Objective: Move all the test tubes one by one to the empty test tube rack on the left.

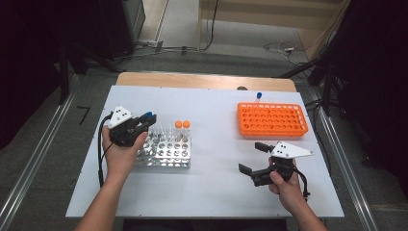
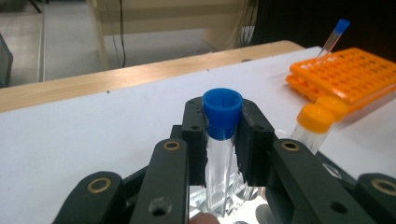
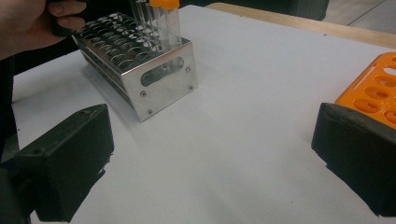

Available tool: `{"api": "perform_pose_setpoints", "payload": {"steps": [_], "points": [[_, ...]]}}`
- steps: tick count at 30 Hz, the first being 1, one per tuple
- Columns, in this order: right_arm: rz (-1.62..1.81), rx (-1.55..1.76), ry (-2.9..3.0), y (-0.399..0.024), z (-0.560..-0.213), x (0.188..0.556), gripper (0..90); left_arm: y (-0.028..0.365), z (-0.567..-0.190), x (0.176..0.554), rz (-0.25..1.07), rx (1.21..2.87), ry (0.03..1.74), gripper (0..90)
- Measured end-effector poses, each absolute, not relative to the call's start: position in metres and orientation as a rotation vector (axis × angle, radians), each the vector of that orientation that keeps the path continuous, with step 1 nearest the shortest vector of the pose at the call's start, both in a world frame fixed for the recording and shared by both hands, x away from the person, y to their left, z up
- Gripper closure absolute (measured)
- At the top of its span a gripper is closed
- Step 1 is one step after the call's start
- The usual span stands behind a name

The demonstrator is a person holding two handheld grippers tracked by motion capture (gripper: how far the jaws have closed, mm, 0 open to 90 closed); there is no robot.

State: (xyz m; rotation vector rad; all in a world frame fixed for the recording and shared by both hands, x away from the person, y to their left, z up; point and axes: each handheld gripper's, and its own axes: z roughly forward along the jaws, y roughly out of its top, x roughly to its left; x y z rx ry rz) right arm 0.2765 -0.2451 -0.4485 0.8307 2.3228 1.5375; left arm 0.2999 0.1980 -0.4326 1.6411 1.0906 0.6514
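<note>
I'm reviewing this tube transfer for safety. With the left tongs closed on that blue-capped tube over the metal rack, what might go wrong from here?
1. The left tongs grip the blue-capped tube just under its cap; it may slip or tilt on the lift.
2. The orange-capped tubes stand close beside it and might be knocked.
3. The metal rack looks unheld, with the right tongs open and apart, so it may shift.

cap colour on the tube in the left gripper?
Blue cap on a clear tube; the left gripper view shows it best.
</note>
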Motion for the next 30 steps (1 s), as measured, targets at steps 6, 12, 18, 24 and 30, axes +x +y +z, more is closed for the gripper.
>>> {"api": "perform_pose_setpoints", "payload": {"steps": [6,12,18,24,30], "points": [[1.539,0.837,2.32,-0.246,-0.449,0.277,0.0,0.197,-0.435,0.298,0.641,1.667,1.092,69.8],[1.55,0.853,2.308,-0.248,-0.448,0.279,0.0,0.203,-0.435,0.291,0.578,1.613,1.141,50.3],[1.543,0.861,2.301,-0.249,-0.448,0.28,0.0,0.203,-0.435,0.276,0.561,1.6,1.126,25.1],[1.54,0.864,2.289,-0.251,-0.446,0.283,0.0,0.195,-0.434,0.259,0.504,1.605,1.063,6.6],[1.531,0.905,2.267,-0.253,-0.443,0.289,0.0,0.186,-0.432,0.244,0.461,1.607,0.989,0.0]]}}
